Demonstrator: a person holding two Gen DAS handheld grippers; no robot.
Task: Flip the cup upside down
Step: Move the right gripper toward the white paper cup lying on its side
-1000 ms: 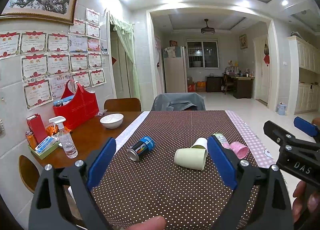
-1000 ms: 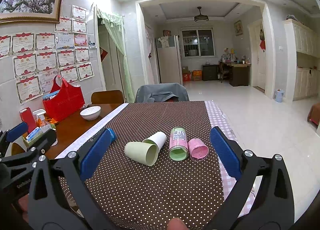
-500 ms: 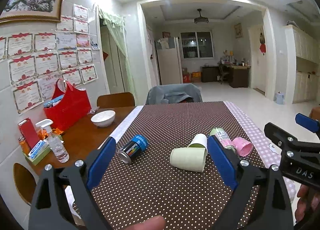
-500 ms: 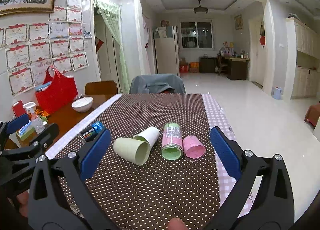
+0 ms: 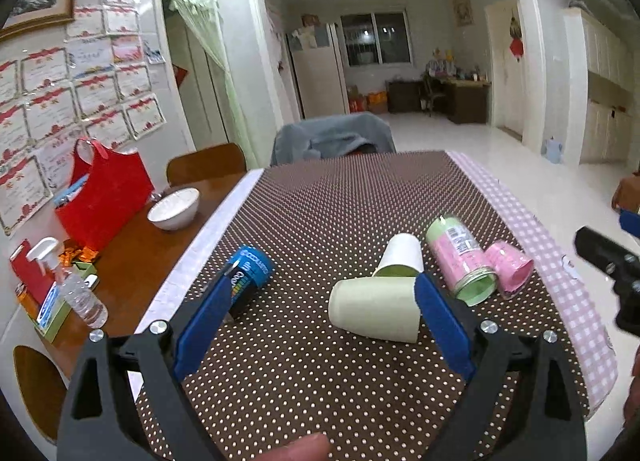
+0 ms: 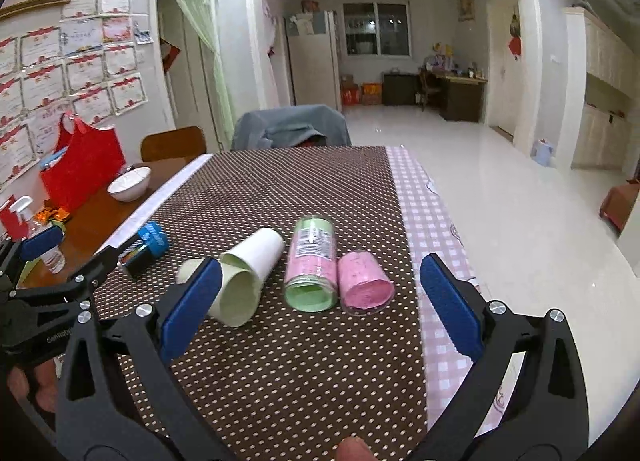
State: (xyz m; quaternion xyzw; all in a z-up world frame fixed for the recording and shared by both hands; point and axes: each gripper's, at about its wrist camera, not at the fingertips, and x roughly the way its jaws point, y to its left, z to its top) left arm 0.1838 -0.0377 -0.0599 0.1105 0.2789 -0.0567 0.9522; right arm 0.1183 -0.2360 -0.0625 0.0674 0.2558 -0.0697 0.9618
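While green cup (image 5: 374,313) lies sideways, left gripper (image 5: 320,321), right gripper (image 6: 320,301) both spread, empty.

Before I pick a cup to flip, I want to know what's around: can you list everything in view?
Pale green cup: 1, lying on its side, near middle of the dotted cloth.
White paper cup: 1, on its side, just behind the green cup.
Pink-and-green canister: 1, on its side, right of the cups.
Pink cup: 1, on its side, beside the canister.
Blue-and-black can: 1, on its side, left on the cloth.
White bowl: 1, bare wood at left.
Red bag: 1, by the wall.
Spray bottle: 1, clear, left edge.
Left gripper: black with blue pads, open.
Right gripper: same, open.
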